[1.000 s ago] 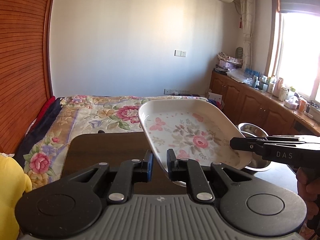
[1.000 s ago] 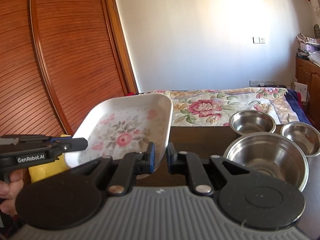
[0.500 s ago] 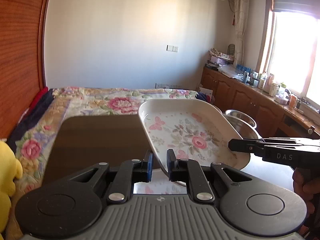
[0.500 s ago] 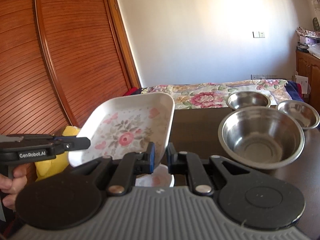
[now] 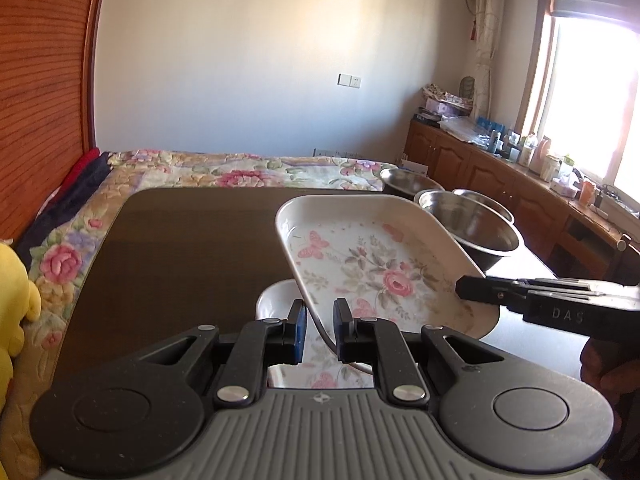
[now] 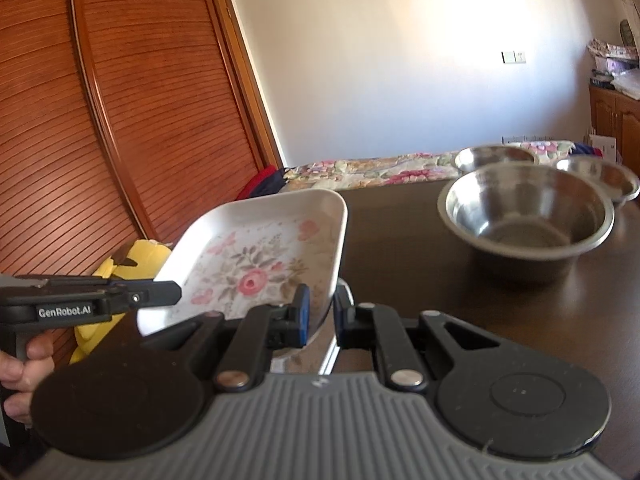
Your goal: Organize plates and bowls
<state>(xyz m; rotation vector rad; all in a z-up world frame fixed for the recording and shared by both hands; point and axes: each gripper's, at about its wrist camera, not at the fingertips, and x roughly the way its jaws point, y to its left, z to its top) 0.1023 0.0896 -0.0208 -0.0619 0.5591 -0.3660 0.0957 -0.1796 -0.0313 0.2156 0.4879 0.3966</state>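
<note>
Both tongs clamped on one floral plate [image 5: 372, 264]: left gripper [image 5: 320, 330] pinches its near-left rim, right gripper [image 6: 319, 316] the opposite edge. Plate's held tilted above the dark table [image 5: 184, 240], right over a second floral plate [image 5: 276, 300] lying flat underneath. Three steel bowls [image 6: 528, 208] sit on the table to my right, apart from the plates. Looks like I'm mid stacking step. Next: level it, lower onto the bottom plate, line up corners, then release both
</note>
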